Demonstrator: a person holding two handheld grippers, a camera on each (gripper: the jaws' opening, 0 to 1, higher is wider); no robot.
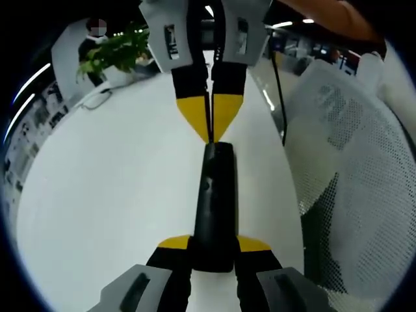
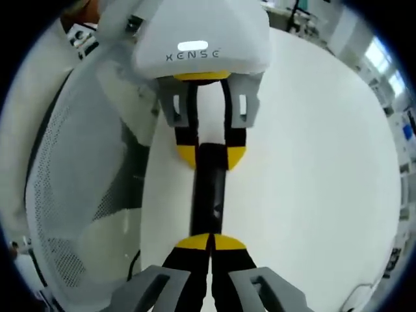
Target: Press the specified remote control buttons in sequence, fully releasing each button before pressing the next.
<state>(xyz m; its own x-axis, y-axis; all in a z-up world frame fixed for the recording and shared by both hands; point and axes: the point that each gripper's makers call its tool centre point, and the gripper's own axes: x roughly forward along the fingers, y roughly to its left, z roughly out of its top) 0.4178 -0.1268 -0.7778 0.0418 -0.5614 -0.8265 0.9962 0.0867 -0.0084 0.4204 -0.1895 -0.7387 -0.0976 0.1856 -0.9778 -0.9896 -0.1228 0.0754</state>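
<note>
A slim black remote control point(image 1: 214, 195) lies lengthwise just above the white table point(image 1: 117, 195). My left gripper point(image 1: 213, 244) is shut on its near end, one yellow-tipped jaw on each side. My right gripper point(image 1: 211, 133) comes in from the top of the left gripper view with its yellow tips closed together, and the point rests on the remote's far end. In the right gripper view my right gripper point(image 2: 211, 242) is shut, its tips meeting at the near end of the remote point(image 2: 209, 195). My left gripper point(image 2: 211, 156) clamps the far end there.
A white mesh chair point(image 1: 351, 169) stands close beside the table edge, also seen as the chair point(image 2: 78, 169). A black cable point(image 1: 279, 97) runs along that edge. A green plant point(image 1: 117, 49) and a small cable point(image 1: 97, 99) sit at the table's far side.
</note>
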